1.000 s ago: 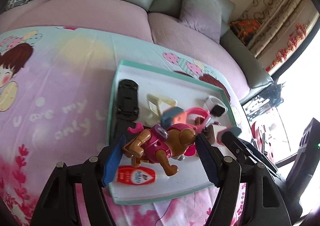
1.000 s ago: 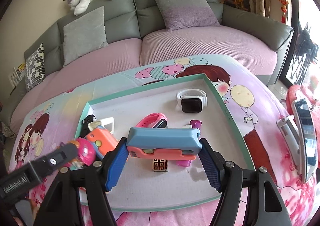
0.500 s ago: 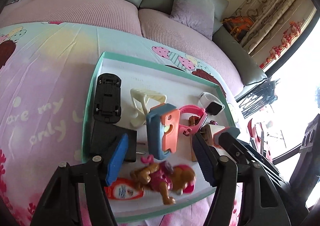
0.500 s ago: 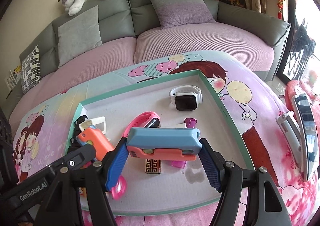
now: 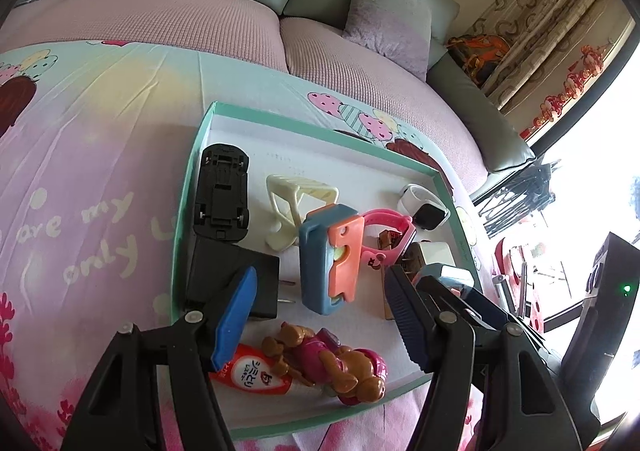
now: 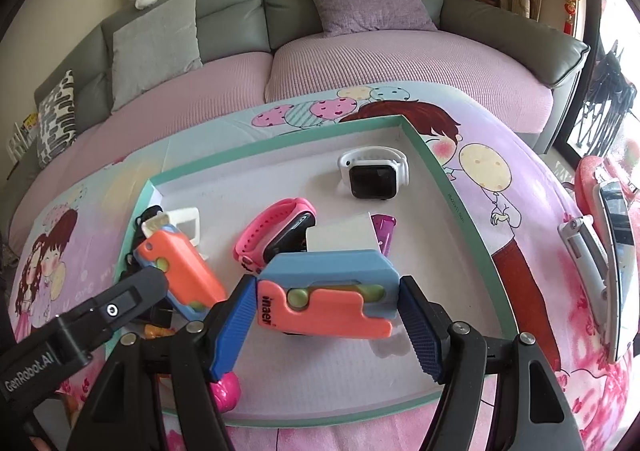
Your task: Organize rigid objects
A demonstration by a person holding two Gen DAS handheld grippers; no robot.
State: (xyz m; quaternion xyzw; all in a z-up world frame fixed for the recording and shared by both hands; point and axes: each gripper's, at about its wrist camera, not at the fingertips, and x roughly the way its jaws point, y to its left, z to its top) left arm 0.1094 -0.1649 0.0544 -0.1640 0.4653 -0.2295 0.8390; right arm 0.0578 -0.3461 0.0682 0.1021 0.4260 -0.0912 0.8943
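Observation:
A white tray with a green rim (image 5: 320, 127) lies on a printed cloth. My left gripper (image 5: 320, 315) hangs open over the tray's near end with nothing between its fingers. Just below it a brown and pink toy dog (image 5: 332, 363) lies on its side in the tray, beside a red and white tube (image 5: 252, 373). My right gripper (image 6: 328, 323) is shut on a blue and orange case (image 6: 328, 299), held above the tray (image 6: 460, 203). A second blue and orange case (image 5: 330, 255) rests in the middle of the tray.
The tray also holds a black toy car (image 5: 222, 191), a black plug adapter (image 5: 228, 275), a cream rack (image 5: 296, 203), a pink watch (image 6: 280, 231) and a white smartwatch (image 6: 374, 171). A phone on a stand (image 6: 612, 251) stands right of the tray. A sofa lies behind.
My left gripper has let go of the toy dog, which now lies near the tray's front edge, and has drawn back a little. The right gripper still holds its case.

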